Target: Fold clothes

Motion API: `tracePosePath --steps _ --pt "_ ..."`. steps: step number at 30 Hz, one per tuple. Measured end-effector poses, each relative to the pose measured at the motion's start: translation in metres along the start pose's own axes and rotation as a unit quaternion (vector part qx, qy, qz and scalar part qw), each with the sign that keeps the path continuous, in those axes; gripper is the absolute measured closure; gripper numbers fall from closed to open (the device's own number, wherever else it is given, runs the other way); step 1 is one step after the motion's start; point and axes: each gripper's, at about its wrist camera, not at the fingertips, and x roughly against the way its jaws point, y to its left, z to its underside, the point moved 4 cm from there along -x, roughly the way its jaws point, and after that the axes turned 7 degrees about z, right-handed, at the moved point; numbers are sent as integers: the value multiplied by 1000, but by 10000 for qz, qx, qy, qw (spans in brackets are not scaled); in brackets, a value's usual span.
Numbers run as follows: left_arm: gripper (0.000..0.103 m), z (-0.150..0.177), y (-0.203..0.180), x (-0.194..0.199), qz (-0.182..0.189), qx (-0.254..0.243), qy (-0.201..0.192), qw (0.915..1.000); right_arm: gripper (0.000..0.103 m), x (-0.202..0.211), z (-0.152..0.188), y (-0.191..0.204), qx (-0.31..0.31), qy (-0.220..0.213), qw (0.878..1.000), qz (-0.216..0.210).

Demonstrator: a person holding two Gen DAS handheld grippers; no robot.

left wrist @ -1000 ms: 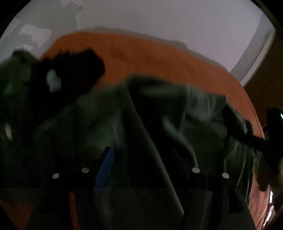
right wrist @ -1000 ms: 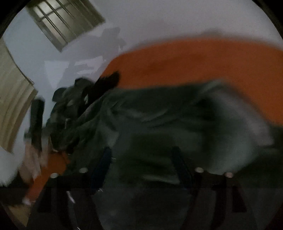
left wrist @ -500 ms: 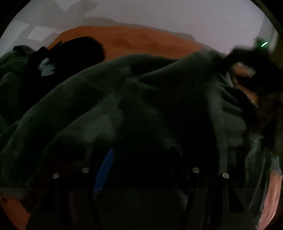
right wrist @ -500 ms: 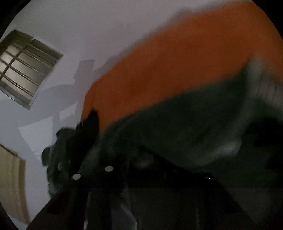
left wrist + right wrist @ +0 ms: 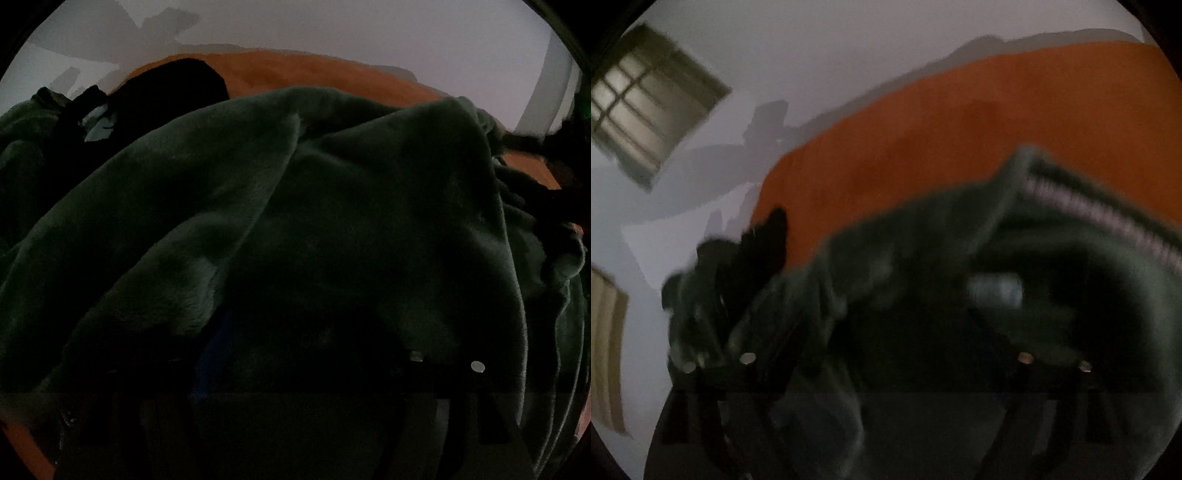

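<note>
Dim, underexposed fisheye views, black vignetted corners, soft shadows on the wall [image 5: 849, 55], right wrist view motion-blurred, lower halves murky.

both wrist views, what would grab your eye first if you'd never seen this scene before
The dark green fleece garment fills most of the left wrist view, draped in heavy folds right over the gripper. Behind it the bright orange bed cover stands out against the pale wall. In the right wrist view a ribbed light band runs along the garment's edge at the right, and a barred window sits at the upper left.
</note>
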Motion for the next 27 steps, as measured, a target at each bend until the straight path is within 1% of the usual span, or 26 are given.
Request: tracePosePath --steps 1,3,5,6,8,10,11,12,13,15,17,19,22,24,25,27 --pt "29 1 -2 -1 -26 -14 -25 10000 43 -3 5 4 108 32 9999 -24" --pt "29 4 -4 -1 -47 -40 -104 9999 43 -13 4 17 366 -21 9993 -49" --pt "29 5 -7 1 -29 -24 -158 9999 43 -31 -6 27 588 35 9980 240" --pt "29 5 -7 1 -14 -15 -164 9999 43 -42 -15 27 607 12 9972 444" --pt "29 6 -9 2 3 -8 -187 9998 43 -55 -28 22 456 -9 9969 641" --pt "29 8 -12 3 -20 -37 -217 9998 43 -72 -39 24 284 85 9977 615" --pt "29 9 -15 3 -46 -68 -224 9997 46 -78 -43 26 260 101 9978 608" --pt "28 10 -17 3 -67 -95 -232 9997 69 -78 -44 30 394 36 9973 618" --pt "28 10 -18 4 -60 -102 -238 9996 97 -79 -44 34 528 -28 9966 628" --pt "28 11 -19 6 15 -77 -253 9996 97 -68 -47 38 631 -304 9955 641" --pt "28 12 -20 7 112 -28 -282 9995 97 -47 -57 38 457 -642 9951 599" --pt "28 13 -21 8 174 7 -301 9994 97 -18 -73 29 214 -946 9926 724" --pt "28 15 -24 10 230 39 -310 9992 97 21 -103 11 -289 -1319 9878 776" --pt "27 15 -27 10 245 41 -311 9992 97 34 -122 4 -509 -1438 9849 818" --pt "27 17 -28 12 242 38 -308 9992 99 39 -125 0 -553 -1421 9849 819" --pt "27 16 -28 13 257 38 -305 9992 99 46 -125 -8 -594 -1377 9852 830"
